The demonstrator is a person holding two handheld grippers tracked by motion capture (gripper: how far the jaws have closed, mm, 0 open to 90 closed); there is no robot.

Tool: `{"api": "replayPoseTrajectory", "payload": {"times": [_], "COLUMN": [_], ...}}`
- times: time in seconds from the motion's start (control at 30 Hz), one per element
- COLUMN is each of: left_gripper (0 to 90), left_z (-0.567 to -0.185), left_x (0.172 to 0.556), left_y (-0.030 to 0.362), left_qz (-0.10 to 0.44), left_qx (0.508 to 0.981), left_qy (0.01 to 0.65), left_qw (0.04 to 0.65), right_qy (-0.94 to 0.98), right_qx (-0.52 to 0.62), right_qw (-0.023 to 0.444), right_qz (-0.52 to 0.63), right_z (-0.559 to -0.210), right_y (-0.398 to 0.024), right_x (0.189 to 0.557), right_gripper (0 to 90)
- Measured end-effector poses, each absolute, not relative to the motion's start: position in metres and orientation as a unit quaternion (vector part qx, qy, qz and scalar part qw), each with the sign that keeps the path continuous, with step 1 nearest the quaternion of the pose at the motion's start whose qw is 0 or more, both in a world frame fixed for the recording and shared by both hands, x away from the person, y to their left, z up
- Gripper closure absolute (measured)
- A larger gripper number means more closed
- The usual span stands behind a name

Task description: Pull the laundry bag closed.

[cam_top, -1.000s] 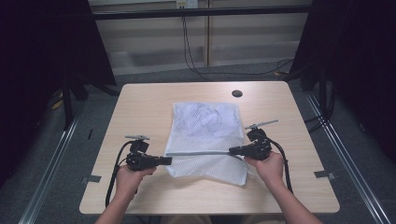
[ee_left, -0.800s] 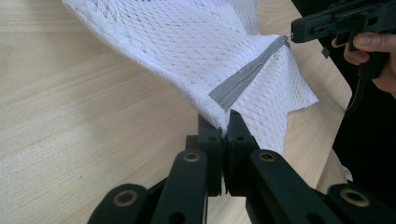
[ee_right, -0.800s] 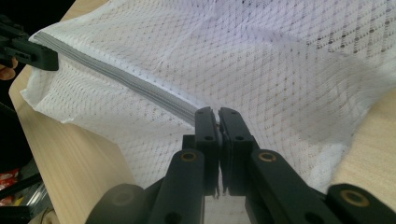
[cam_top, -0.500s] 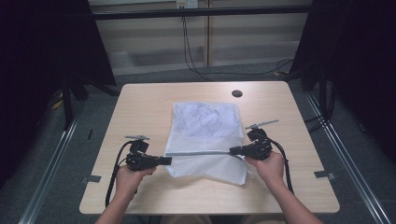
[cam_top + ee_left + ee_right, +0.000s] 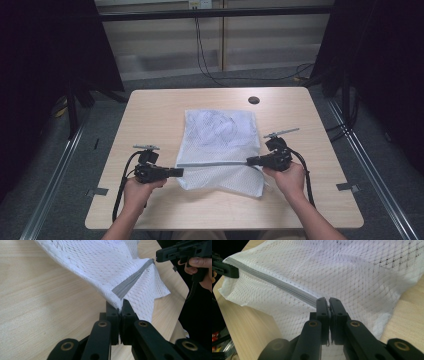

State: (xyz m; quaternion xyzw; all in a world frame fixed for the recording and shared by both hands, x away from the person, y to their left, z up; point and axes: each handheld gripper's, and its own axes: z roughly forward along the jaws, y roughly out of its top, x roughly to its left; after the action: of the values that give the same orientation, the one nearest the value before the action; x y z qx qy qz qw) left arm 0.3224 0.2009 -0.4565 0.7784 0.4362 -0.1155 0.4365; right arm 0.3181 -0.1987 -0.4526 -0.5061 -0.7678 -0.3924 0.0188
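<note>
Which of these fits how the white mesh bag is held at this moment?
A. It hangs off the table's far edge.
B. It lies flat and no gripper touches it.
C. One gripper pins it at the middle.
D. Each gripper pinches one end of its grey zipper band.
D: the left gripper and the right gripper are each shut on an end of the grey zipper band of the white mesh bag, stretched between them.

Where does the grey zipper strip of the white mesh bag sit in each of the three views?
High view: the grey zipper strip runs level across the picture's lower middle, between the two tools.
Left gripper view: it climbs from the jaws at centre toward the upper right.
Right gripper view: it slants from the upper left down to the jaws at centre.
Shared landmark: the white mesh bag on the wooden table.
</note>
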Motion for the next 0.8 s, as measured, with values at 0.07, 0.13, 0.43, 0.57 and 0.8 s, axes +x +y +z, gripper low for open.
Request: {"api": "replayPoseTrajectory", "payload": {"times": [0.07,0.13,0.43,0.57,0.8], "left_gripper": [88.3,88.3,88.3,88.3,88.3], "left_z": [-0.4565,-0.4565,-0.4563,-0.4564,-0.4564], "left_x": [0.3225,0.3226,0.3219,0.3221,0.3224], "left_y": [0.201,0.2016,0.201,0.2018,0.2038], "left_qz": [-0.116,-0.115,-0.114,-0.113,-0.113], "left_qx": [0.779,0.779,0.779,0.779,0.777], "left_qy": [0.437,0.436,0.438,0.44,0.443], "left_qw": [0.436,0.435,0.435,0.433,0.433], "right_qy": [-0.768,-0.768,-0.766,-0.769,-0.765], "right_qx": [-0.506,-0.507,-0.509,-0.508,-0.513], "right_qw": [0.021,0.02,0.021,0.018,0.016], "right_qz": [-0.393,-0.39,-0.392,-0.388,-0.39], "right_z": [-0.4529,-0.4532,-0.4543,-0.4553,-0.4573], "right_y": [-0.1985,-0.1988,-0.2019,-0.202,-0.2082], "right_x": [0.3181,0.3179,0.3177,0.3176,0.3164], "right_gripper": [87.0,87.1,87.1,87.0,87.1]}}
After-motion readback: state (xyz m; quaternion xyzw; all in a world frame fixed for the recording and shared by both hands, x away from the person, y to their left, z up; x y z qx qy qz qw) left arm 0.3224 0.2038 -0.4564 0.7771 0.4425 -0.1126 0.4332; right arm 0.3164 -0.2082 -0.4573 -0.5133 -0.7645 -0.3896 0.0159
